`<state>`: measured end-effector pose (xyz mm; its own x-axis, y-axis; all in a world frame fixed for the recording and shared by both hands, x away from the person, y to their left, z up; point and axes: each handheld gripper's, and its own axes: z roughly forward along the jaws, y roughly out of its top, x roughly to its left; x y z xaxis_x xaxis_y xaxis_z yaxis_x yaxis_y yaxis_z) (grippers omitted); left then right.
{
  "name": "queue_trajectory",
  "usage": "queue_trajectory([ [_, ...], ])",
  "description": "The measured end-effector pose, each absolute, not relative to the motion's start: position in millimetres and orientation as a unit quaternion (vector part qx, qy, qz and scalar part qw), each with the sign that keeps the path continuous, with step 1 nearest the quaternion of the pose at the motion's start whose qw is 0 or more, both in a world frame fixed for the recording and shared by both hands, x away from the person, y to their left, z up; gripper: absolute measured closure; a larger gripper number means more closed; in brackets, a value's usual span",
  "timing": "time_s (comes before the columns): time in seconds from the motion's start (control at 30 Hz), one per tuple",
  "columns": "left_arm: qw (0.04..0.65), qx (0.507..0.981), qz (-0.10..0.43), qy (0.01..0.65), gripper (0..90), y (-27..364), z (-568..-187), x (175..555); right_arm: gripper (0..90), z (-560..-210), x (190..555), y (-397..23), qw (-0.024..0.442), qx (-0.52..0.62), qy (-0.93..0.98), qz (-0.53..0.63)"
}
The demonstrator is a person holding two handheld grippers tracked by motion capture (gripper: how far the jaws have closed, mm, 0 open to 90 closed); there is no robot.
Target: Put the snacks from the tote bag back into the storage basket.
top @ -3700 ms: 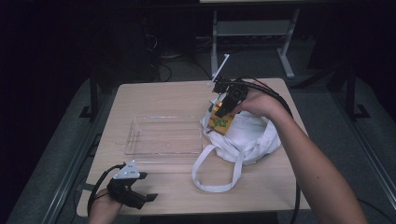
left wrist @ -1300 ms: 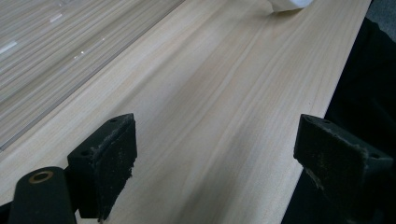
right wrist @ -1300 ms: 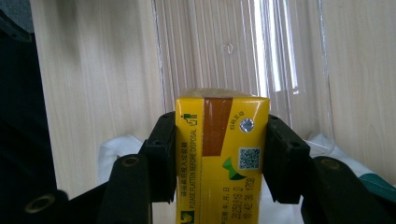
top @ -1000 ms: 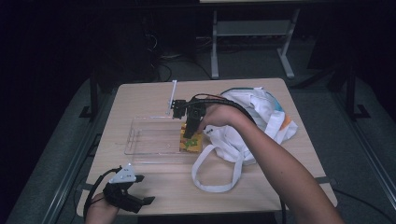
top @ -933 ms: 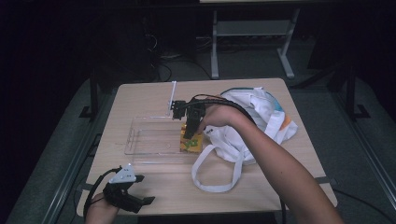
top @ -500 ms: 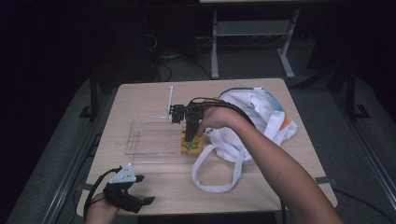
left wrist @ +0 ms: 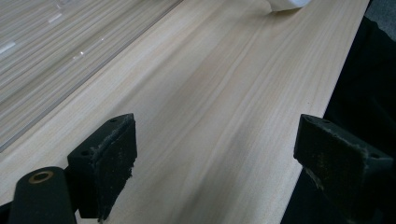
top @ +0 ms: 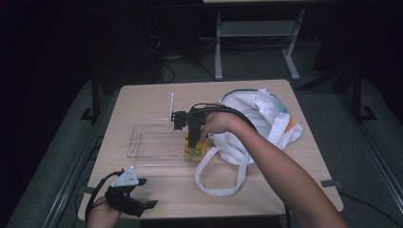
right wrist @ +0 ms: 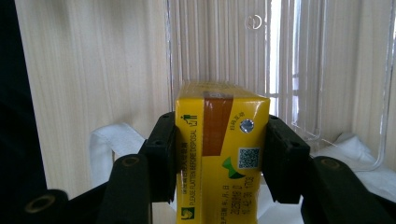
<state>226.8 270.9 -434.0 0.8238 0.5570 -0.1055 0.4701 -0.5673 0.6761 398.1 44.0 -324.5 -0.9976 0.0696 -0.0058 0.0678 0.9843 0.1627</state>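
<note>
My right gripper (top: 192, 142) is shut on a yellow drink carton (right wrist: 219, 154), its jaws pressing both sides. In the high view the carton (top: 196, 152) hangs at the right end of a clear plastic tray (top: 152, 142), just over its near right corner. A white cloth bag (top: 256, 123) with long handles lies to the right of the tray. My left gripper (top: 142, 205) rests at the table's front left corner, open, with bare wood between its pads (left wrist: 109, 154).
The wooden table (top: 142, 99) has dark floor on all sides. The bag's handle loop (top: 223, 178) lies on the wood in front of the tray. A white upright post (top: 171, 109) rises from my right gripper. The table's front edge (left wrist: 327, 88) runs beside my left gripper.
My right gripper carried the carton from over the bag leftward and down to the tray's right end. The left gripper has stayed in place.
</note>
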Motion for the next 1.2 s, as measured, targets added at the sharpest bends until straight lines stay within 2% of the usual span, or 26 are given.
queue_trajectory([
  [1.2, 0.361, 0.885, 0.060, 0.287, 12.9, 272, -434, 228, 50.0, -342, 395, 53, 0.004, 0.035, 0.996, 0.084],
])
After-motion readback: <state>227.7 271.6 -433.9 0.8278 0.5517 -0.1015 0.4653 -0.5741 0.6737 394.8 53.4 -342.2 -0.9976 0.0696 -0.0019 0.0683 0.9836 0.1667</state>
